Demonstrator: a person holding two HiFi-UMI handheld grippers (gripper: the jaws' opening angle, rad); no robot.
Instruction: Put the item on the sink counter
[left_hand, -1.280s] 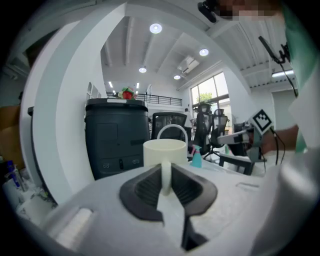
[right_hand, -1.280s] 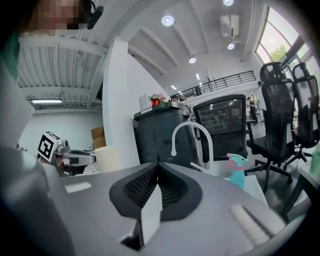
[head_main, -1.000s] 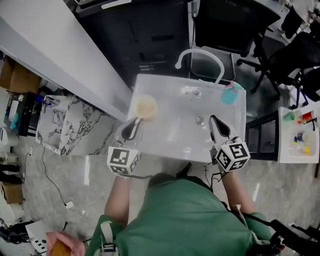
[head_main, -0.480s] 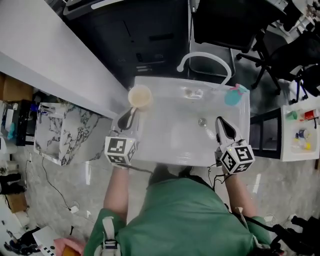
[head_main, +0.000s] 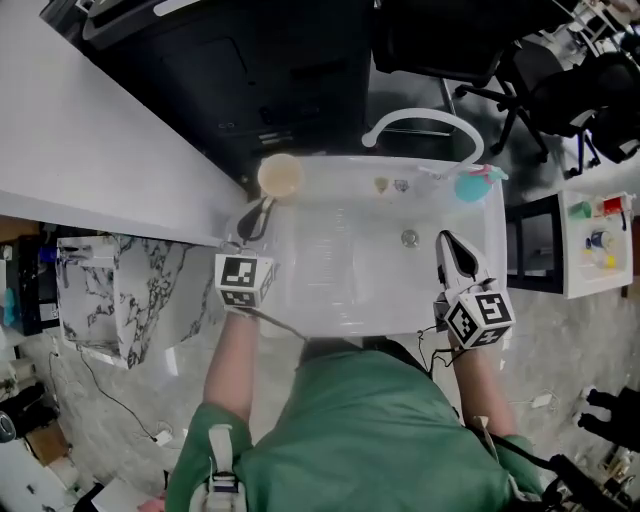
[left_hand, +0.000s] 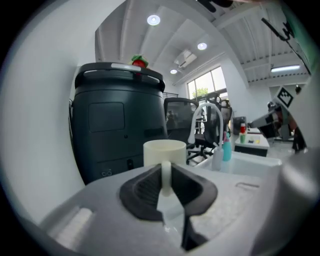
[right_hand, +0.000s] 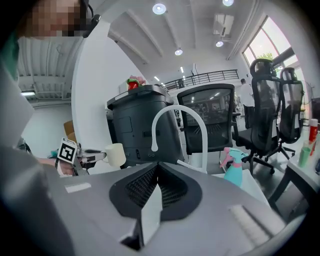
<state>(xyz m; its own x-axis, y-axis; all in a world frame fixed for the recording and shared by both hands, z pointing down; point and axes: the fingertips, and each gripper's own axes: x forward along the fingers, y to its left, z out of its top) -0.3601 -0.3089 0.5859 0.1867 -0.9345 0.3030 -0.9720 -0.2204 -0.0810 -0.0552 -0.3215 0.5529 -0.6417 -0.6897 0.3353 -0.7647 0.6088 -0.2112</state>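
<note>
A cream mug (head_main: 280, 176) stands upright at the back left corner of the white sink (head_main: 330, 322). My left gripper (head_main: 258, 212) is shut on the mug's handle (left_hand: 165, 175), which shows between the dark jaws in the left gripper view. Whether the mug (left_hand: 164, 149) rests on the sink rim, I cannot tell. My right gripper (head_main: 449, 243) hovers over the basin's right side, jaws shut with nothing in them (right_hand: 157, 176). From the right gripper view, the mug (right_hand: 116, 155) and left gripper (right_hand: 89, 156) appear far left.
A white curved faucet (head_main: 420, 122) rises at the sink's back edge, with a teal spray bottle (head_main: 470, 185) at the back right corner. A black bin (left_hand: 117, 125) stands behind the sink. Office chairs (right_hand: 272, 110) and a small white table (head_main: 598, 245) are to the right.
My left gripper has carried the mug away from me, from over the basin's left part to the back left corner. The right gripper has barely moved.
</note>
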